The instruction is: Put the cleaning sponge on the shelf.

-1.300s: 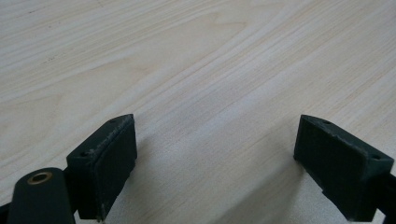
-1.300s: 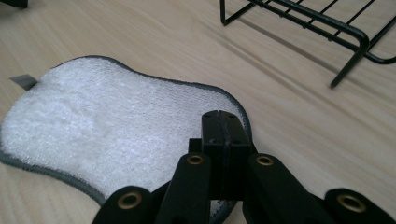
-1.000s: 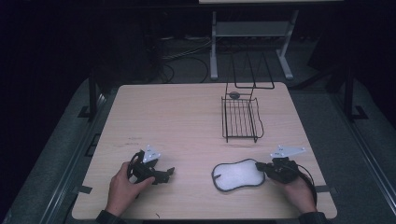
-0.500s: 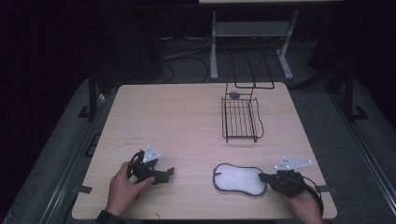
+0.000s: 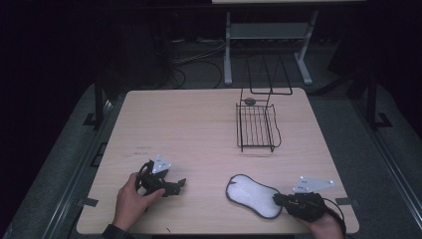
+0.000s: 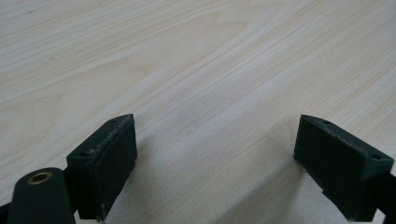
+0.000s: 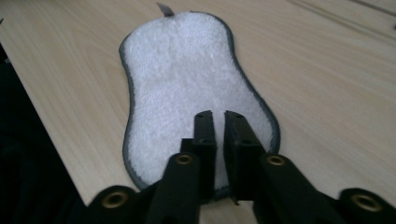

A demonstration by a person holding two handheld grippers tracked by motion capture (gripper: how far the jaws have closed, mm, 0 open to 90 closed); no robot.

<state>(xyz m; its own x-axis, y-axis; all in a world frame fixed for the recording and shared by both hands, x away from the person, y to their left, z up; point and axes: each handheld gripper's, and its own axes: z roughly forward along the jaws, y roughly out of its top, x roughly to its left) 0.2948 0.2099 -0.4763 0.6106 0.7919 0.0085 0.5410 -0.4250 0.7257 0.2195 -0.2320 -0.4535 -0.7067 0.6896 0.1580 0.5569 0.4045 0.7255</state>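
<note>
A white peanut-shaped cloth (image 5: 251,194) with a dark grey rim lies flat on the table near its front edge. My right gripper (image 5: 277,200) is at the cloth's right end. In the right gripper view the jaws stand almost together over the near end of the cloth (image 7: 187,79), and the right gripper (image 7: 218,114) is shut on its edge. My left gripper (image 5: 180,183) rests on the table at the front left, held by a hand. Its jaws stand wide apart over bare wood, so the left gripper (image 6: 219,140) is open and holds nothing.
A black wire rack (image 5: 256,127) stands at the back right of the wooden table (image 5: 189,129), with a small dark round object (image 5: 250,101) just behind it. A metal stand (image 5: 268,35) and cables lie on the floor beyond.
My right gripper has drawn back toward the table's front right corner, and the cloth has slid a little that way with it. The left gripper has stayed put.
</note>
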